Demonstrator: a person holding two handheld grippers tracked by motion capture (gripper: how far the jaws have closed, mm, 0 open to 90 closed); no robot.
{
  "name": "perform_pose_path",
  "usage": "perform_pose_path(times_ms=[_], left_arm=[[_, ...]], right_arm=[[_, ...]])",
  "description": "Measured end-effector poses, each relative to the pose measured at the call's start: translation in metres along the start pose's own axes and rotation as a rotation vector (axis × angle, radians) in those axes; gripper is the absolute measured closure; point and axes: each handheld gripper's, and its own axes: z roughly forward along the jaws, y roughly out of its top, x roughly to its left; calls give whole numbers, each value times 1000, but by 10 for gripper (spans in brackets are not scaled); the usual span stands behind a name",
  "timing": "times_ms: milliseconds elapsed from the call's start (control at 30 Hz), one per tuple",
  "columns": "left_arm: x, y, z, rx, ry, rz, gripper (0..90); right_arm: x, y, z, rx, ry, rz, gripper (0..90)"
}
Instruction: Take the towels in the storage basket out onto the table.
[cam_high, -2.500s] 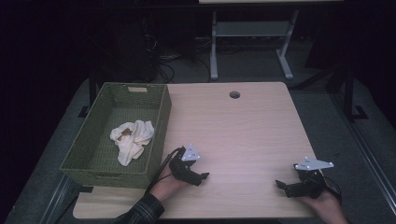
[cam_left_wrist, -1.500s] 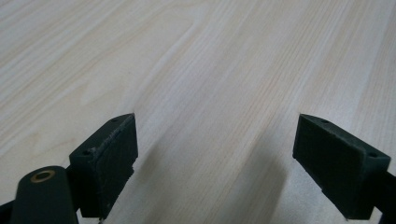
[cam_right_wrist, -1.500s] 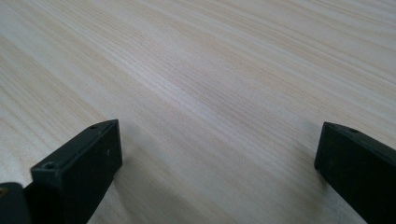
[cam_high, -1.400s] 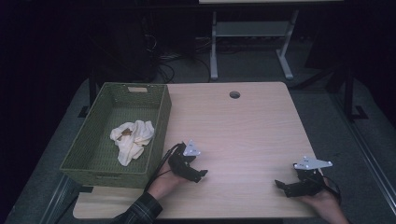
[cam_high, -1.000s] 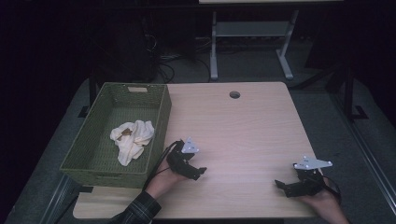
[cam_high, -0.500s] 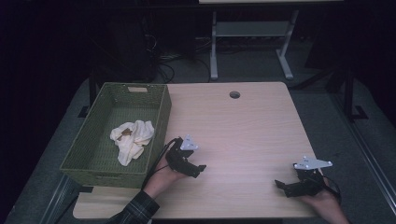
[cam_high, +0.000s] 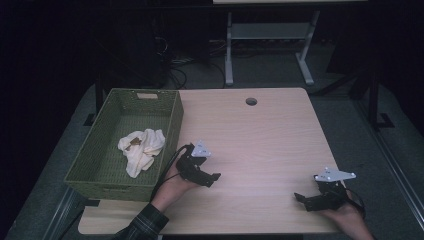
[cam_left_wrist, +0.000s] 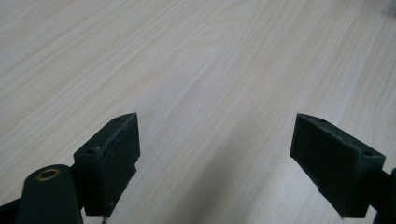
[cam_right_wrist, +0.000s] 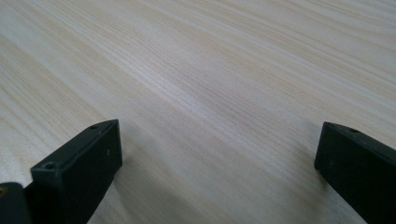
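Observation:
A green woven basket (cam_high: 172, 120) stands at the table's left edge with a crumpled white cloth (cam_high: 141, 148) inside it. My left gripper (cam_high: 214, 177) hovers just right of the basket's near corner, jaws pointing right. In the left gripper view it (cam_left_wrist: 215, 154) is open over bare light wood with nothing between its pads (cam_left_wrist: 116, 154). My right gripper (cam_high: 299, 198) sits near the table's front right, jaws pointing left. In the right gripper view it (cam_right_wrist: 219, 163) is open wide over bare wood.
The light wooden table (cam_high: 260, 135) has a round cable hole (cam_high: 251, 101) near its far edge. A white metal frame (cam_high: 270, 35) and cables lie on the dark floor beyond the table. Forearms come in from the bottom edge.
My left gripper has drifted slightly up and away from the front edge. The right gripper has stayed in place.

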Motion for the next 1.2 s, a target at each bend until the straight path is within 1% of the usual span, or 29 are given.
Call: perform_pose_path(times_ms=[100,133,300,400,433,633,733,833,900,933,1200], left_arm=[[1,3,-3,-9,-2,-2,150],[1,3,-4,-13,-6,-9,150],[3,7,-9,-12,-9,-14,151],[3,9,-10,-8,-24,-21,150],[3,10,-11,-5,-23,-16,150],[5,15,-16,-10,-51,-35,150],[7,18,-19,-13,-53,-29,150],[9,21,-22,-16,-60,-34,150],[9,23,-24,-15,-61,-31,150],[10,24,-26,-14,-61,-23,150],[19,29,-37,-25,-59,-34,150]], right_arm=[[0,0,0,0,0,0,4],[0,0,0,0,0,0,4],[0,0,0,0,0,0,4],[0,0,0,0,0,0,4],[0,0,0,0,0,0,4],[0,0,0,0,0,0,4],[0,0,0,0,0,1,4],[0,0,0,0,0,0,4],[0,0,0,0,0,1,4],[0,0,0,0,0,0,4],[0,0,0,0,0,-1,4]])
